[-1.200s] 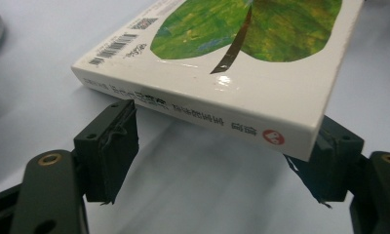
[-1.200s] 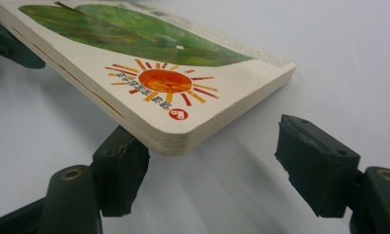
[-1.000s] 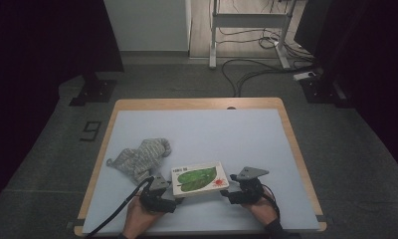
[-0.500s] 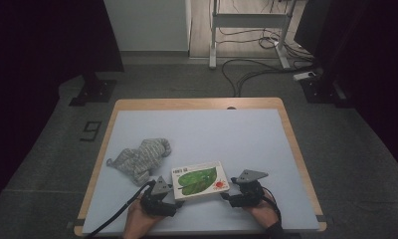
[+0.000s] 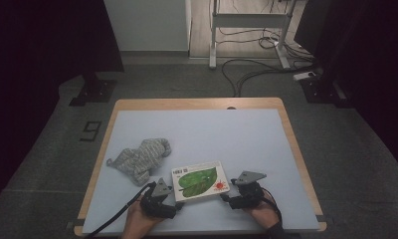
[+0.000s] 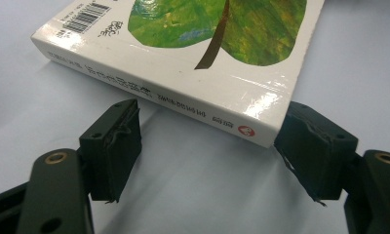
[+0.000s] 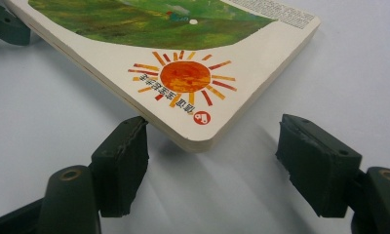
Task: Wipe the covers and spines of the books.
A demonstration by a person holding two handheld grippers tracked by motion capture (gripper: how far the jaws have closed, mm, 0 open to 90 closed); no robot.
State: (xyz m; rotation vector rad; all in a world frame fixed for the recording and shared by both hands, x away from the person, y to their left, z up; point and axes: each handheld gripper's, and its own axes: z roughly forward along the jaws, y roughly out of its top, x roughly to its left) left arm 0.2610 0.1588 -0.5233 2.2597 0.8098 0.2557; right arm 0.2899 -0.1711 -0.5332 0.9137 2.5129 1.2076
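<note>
The left gripper (image 5: 173, 203) sits at the near left corner of the picture book (image 5: 200, 181), its jaws spread fairly wide and gripping nothing. In the left gripper view the left gripper (image 6: 210, 146) has one pad right at the book's (image 6: 193, 58) corner, touching it or just short of it — I cannot tell which — while the other pad stands clear in front of the spine, with bare table between.

The right gripper (image 5: 226, 195) faces the near right corner of the same book. In the right gripper view the right gripper (image 7: 215, 158) is likewise open to a middling width: the rounded corner with the orange sun points into the gap, one pad lies against or just under the near edge, and the other pad is well apart from the far side of the corner. The book (image 7: 173, 63) is not clamped.

The book lies flat, cover up, on the near middle of the light blue table (image 5: 237, 134), slightly turned so its long edges slant. The person's hands come in from the near edge, one behind each gripper.

A grey knitted cloth (image 5: 140, 157) lies crumpled to the left and a little farther off, near the book's far left corner but apart from it. The far half and the right side of the tabletop are open — plenty of room there. Toward the near side there is only a narrow strip between the book and the table's wooden rim, and the hands take it up.
</note>
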